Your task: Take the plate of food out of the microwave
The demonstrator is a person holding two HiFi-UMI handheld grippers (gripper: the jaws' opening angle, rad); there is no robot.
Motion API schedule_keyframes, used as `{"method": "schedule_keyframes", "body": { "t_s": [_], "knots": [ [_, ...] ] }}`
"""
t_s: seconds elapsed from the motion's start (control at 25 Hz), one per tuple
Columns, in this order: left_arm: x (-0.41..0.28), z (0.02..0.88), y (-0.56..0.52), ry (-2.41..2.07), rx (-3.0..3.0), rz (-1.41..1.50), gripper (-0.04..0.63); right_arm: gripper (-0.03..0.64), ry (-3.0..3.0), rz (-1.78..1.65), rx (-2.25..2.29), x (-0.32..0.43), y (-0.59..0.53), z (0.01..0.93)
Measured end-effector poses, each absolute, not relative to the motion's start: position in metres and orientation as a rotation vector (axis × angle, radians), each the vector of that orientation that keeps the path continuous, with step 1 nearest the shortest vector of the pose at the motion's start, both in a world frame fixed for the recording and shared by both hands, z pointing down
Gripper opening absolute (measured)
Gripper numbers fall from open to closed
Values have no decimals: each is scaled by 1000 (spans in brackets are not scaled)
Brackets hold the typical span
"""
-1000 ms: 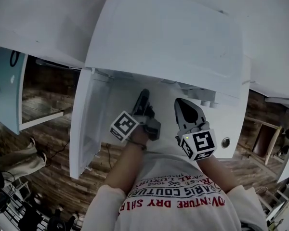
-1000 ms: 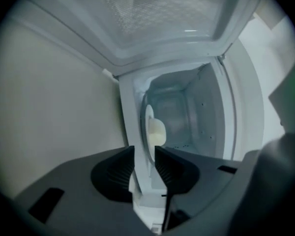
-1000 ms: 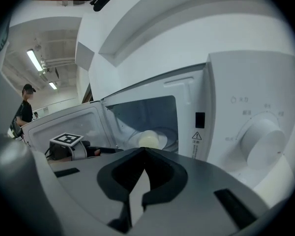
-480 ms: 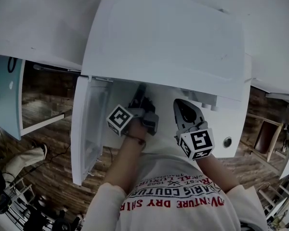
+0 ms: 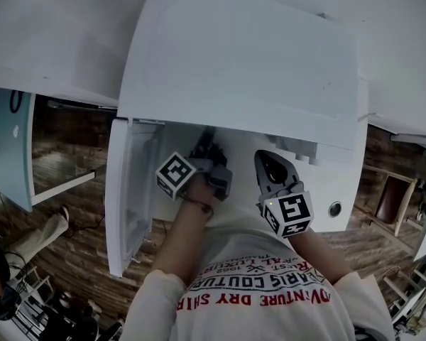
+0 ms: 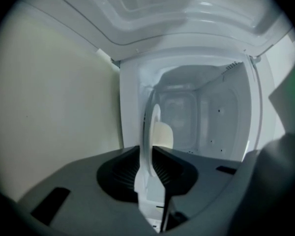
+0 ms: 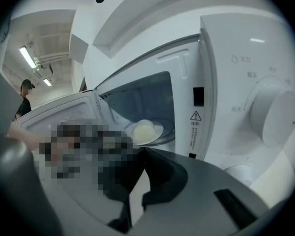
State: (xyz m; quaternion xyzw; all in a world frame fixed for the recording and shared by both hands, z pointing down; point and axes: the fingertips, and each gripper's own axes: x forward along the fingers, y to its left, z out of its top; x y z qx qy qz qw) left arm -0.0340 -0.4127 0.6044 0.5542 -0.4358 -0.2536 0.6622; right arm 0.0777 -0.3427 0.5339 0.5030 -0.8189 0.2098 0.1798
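The white microwave [image 5: 241,62] stands with its door [image 5: 128,197] swung open to the left. My left gripper [image 5: 202,144] reaches into the cavity. In the left gripper view its jaws [image 6: 148,149] are closing on the near rim of the white plate [image 6: 148,127], and both pads look pressed against it. A pale round bun [image 6: 162,135] lies on the plate. From the right gripper view the plate [image 7: 160,132] with the bun [image 7: 143,130] sits on the cavity floor. My right gripper [image 5: 260,156] hovers outside in front of the control panel, shut and holding nothing.
The control panel carries a big knob [image 7: 275,114] and a round button [image 5: 334,209] low on the right. A pale blue cabinet door [image 5: 7,141] hangs open at the far left. A person [image 7: 23,100] stands in the background. Wooden floor shows below.
My left gripper has pushed deeper into the microwave, toward the plate. The microwave door has swung slightly wider. The right gripper has barely shifted.
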Motion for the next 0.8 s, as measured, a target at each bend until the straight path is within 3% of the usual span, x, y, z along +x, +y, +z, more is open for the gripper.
{"method": "schedule_keyframes", "body": {
  "t_s": [0.12,0.24,0.8],
  "knots": [
    [-32,603,-413,-978,1263,-561,77,5,-2305,599,1422,81,-340,537],
    [-32,597,-415,-969,1275,-578,21,5,-2301,599,1424,85,-340,538],
    [-24,564,-399,-859,1406,-673,22,5,-2304,573,1456,96,-322,527]
  ]
}}
